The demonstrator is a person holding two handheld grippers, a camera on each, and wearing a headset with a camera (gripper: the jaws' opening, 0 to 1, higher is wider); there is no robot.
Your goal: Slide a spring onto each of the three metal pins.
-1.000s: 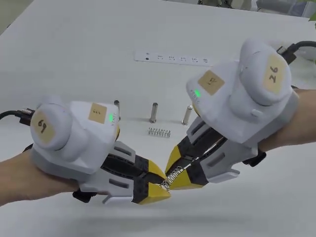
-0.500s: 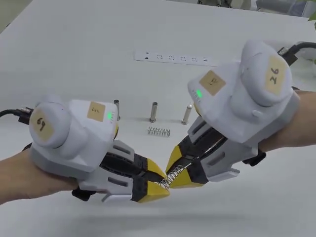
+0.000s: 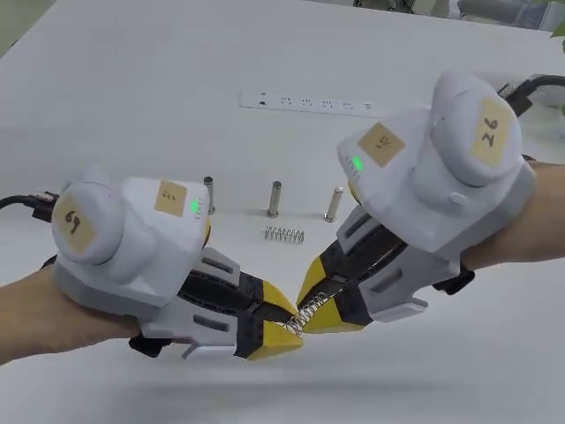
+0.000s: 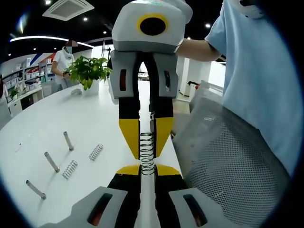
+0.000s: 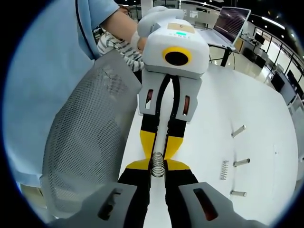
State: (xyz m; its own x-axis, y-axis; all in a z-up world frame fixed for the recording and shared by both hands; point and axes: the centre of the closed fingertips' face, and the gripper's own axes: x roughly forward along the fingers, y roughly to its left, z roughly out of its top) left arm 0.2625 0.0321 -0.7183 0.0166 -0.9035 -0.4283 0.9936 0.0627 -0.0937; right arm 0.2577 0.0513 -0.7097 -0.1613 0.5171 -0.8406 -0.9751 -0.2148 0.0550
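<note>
Item 1 — left gripper (image 3: 284, 329): low at the front of the white workbench (image 3: 132, 71). Its jaws are clamped on one end of a spring (image 3: 306, 311).

Item 2, the held spring: it hangs in the air between the two tools, off the bench top and well apart from the pins.

Item 3, right gripper (image 3: 320, 300): its jaws are pinched on the spring's other end, and its tips nearly meet the left's.

Item 4, three metal pins: left pin (image 3: 209, 190), middle pin (image 3: 274, 199) and right pin (image 3: 335, 203) stand in a row behind the grippers. All three are bare as far as I can tell.

Item 5, loose springs: one loose spring (image 3: 284, 234) lies flat just in front of the middle pin. The left gripper view shows a second loose spring (image 4: 96, 151) near the far pin.

Item 6, power strip (image 3: 309, 103): farther back, well apart from the work.

Progress, as I judge it — no pin is loaded yet. The first spring is in hand and not yet brought to a pin, and two springs wait on the bench.
</note>
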